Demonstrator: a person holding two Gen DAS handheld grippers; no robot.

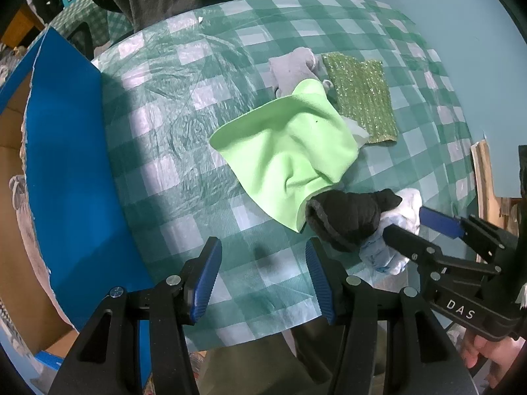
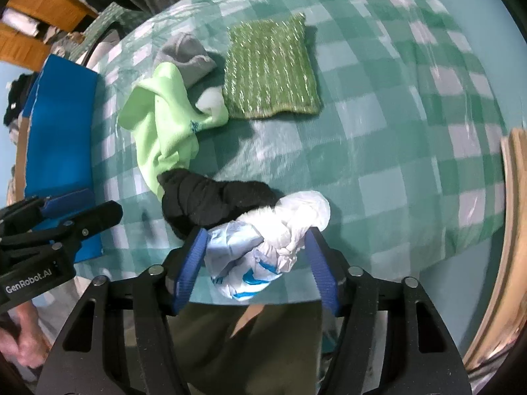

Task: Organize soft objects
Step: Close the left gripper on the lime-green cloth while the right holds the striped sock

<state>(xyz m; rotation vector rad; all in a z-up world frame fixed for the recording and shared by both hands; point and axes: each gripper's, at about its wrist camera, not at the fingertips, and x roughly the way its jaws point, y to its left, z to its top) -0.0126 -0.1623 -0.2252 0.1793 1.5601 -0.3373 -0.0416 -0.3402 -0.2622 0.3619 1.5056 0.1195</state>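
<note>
Down over the left wrist view, the left gripper (image 1: 262,279) hangs with its jaws parted and nothing between them, only bare checked tablecloth (image 1: 184,105) below. A light green cloth (image 1: 290,151) lies rumpled mid-table, touching a black sock (image 1: 346,217) at its near end; a white plastic bag (image 1: 392,237) lies against the sock. A grey sock (image 1: 293,69) and a glittery green knit square (image 1: 362,98) lie farther back. A blue-walled cardboard box (image 1: 72,171) stands at the table's left edge.

Over in the right wrist view, the right gripper (image 2: 255,263) straddles the white plastic bag (image 2: 263,247); the left pad touches it, the right pad shows a small gap, so no firm grip is visible. The black sock (image 2: 210,200) rests against the bag.
</note>
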